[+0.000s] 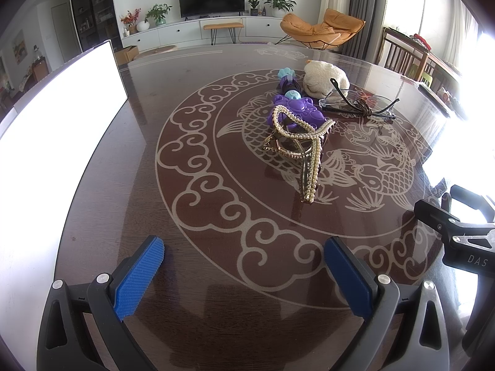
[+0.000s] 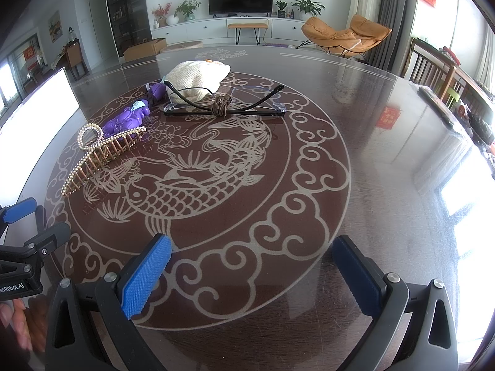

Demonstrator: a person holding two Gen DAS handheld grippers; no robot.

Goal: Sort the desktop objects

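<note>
While I am watching both wrist feeds, nothing is being gripped.
Left wrist: my left gripper point(image 1: 244, 249) is hovering with fingers wide over the table point(image 1: 123, 185); the pearl hair claw point(image 1: 301, 142) is leaning on the purple toy point(image 1: 298, 109), and a white box point(image 1: 62, 117) is showing at left.
Right wrist: my right gripper point(image 2: 252, 252) is gaping wide too; only here the glasses point(image 2: 224, 105) are showing whole, a brown cord point(image 2: 222, 105) knotted around them, the knit pouch point(image 2: 198, 77) lying behind.

1. Your left gripper point(image 1: 244, 266) hovers over the table point(image 1: 123, 185), blue pads point(image 1: 139, 278) spread wide, empty.
2. Ahead you see a pearl hair claw point(image 1: 304, 145) leaning on a purple toy point(image 1: 298, 109), with glasses point(image 1: 359, 102) and a knitted pouch point(image 1: 323, 80) behind.
</note>
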